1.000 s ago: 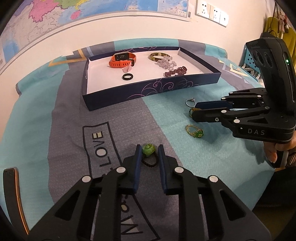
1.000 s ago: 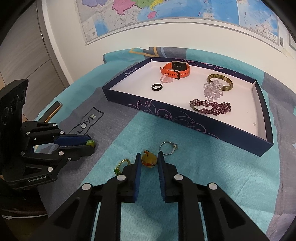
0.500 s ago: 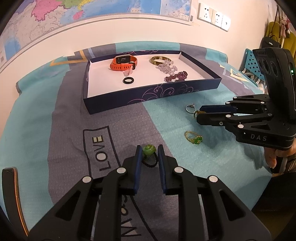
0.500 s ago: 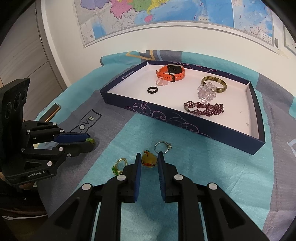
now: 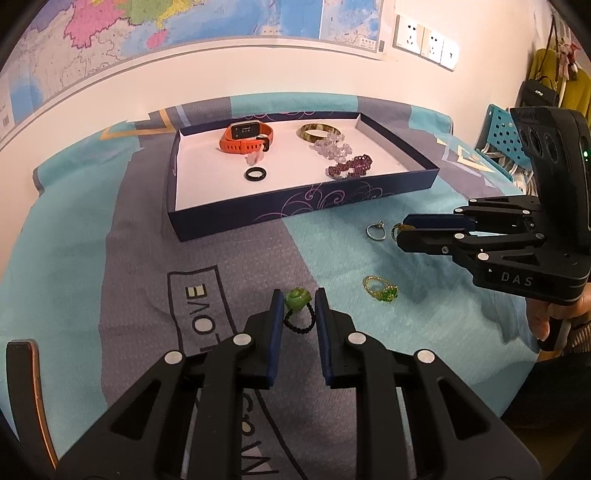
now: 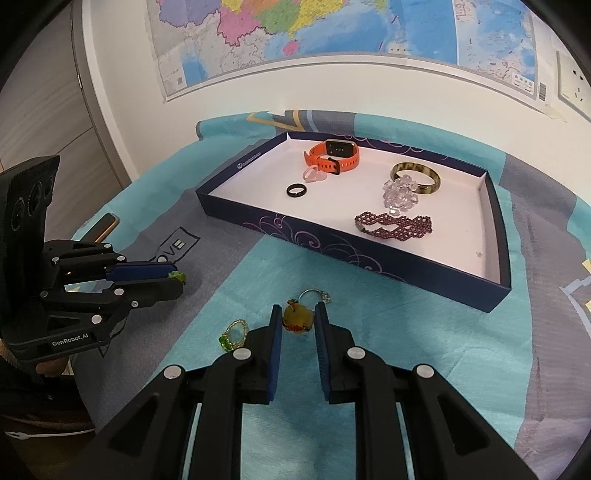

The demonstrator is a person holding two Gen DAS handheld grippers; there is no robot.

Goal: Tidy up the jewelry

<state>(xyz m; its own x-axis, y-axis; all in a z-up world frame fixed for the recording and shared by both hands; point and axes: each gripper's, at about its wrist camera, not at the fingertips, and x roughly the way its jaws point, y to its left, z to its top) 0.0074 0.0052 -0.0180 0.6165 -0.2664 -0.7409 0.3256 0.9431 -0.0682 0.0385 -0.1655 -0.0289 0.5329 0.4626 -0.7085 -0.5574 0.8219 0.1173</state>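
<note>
Left hand-held gripper pinches a green rose ring with a black beaded band between nearly closed blue pads, held just above the grey patch of a patterned cloth on the worktop. Right hand-held gripper is likewise narrowed on a yellow duck ring, over the teal part of the cloth. Two rings lie loose on the teal cloth: a silver ring just beyond the duck, and a gold-and-green beaded ring near the right gripper's fingers. Beyond them stands a shallow dark blue box with a white floor, holding an orange watch, a small pink ring, a black ring, an amber bangle, a clear crystal bracelet and a dark red beaded bracelet. A map covers the wall behind.
</note>
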